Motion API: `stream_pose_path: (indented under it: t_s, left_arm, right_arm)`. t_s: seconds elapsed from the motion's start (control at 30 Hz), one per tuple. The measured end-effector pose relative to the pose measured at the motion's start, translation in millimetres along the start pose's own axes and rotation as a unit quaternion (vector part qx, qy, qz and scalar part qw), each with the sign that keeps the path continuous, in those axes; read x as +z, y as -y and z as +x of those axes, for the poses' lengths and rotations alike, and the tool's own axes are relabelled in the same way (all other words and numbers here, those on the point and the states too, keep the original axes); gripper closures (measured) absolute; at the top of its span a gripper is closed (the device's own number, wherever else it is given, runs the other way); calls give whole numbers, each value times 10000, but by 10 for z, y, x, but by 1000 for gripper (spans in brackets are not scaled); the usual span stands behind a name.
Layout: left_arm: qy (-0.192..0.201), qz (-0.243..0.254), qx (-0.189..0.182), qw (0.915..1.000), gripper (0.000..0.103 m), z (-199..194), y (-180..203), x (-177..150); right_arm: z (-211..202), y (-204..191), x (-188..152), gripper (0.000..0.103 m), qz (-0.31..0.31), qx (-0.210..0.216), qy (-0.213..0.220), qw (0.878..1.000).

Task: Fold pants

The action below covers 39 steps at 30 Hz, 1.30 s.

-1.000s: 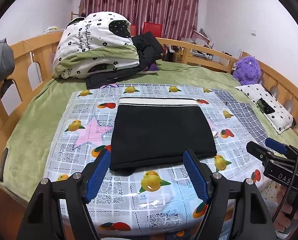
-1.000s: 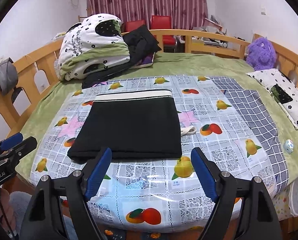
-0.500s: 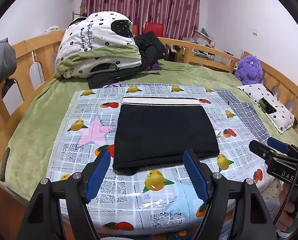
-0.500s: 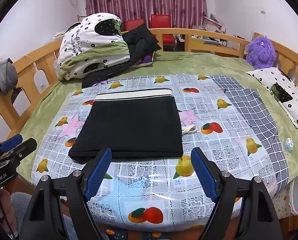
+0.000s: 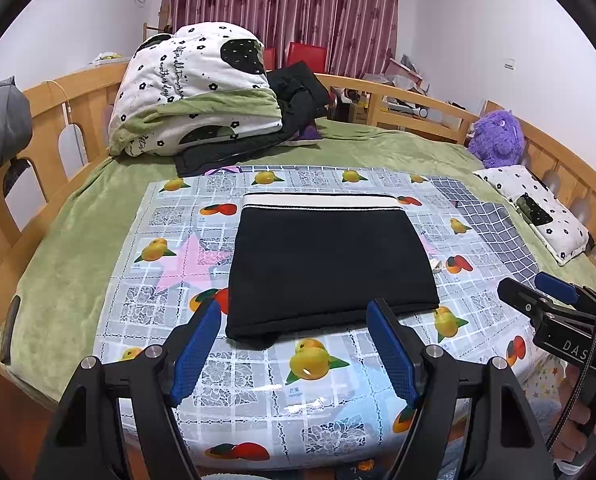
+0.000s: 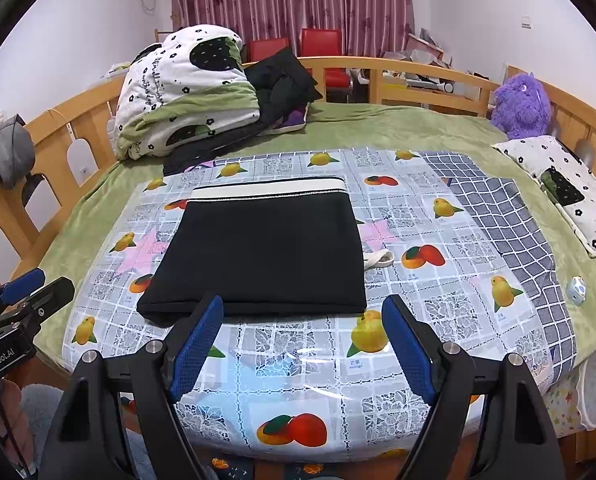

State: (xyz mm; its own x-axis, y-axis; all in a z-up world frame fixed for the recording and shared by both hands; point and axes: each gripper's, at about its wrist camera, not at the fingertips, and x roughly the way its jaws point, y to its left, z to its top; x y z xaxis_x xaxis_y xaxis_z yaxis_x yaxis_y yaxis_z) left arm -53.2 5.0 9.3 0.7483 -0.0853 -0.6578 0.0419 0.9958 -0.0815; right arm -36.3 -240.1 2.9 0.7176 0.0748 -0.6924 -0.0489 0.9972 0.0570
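Black pants [image 5: 325, 264] are lying folded into a compact rectangle at the middle of a fruit-patterned plastic sheet [image 5: 309, 360], with the white waistband [image 5: 321, 202] showing along the far edge. The fold appears finished or nearly so.

The left gripper [image 5: 294, 344] is hovering just short of the near folded edge, jaws spread wide and holding nothing. The right gripper [image 6: 298, 340] is hanging beside it, also spread wide and empty, in front of the same edge. If another fold or a tidy-up is intended, both grippers would do well pinching the near corners together and lifting evenly, so the layers are not sliding apart on the slick sheet. A white drawstring loop [image 6: 377, 259] is poking out at the right side and could be tucked in.

The sheet is covering a green blanket [image 5: 70, 240] on a bed with a wooden rail [image 5: 38, 108]. A folded quilt [image 5: 194, 92] is sitting at the back left, a purple plush toy [image 6: 521, 106] at the back right, and maroon curtains [image 5: 282, 12] are hanging behind.
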Motion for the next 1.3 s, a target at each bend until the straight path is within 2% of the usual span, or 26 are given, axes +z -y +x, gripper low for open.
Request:
stream_pose_path:
  t_s: [1.3]
  left_arm:
    - [-27, -1, -49, 10000, 29, -20, -47, -27]
  right_arm:
    - [-6, -10, -1, 22, -8, 7, -15, 10000]
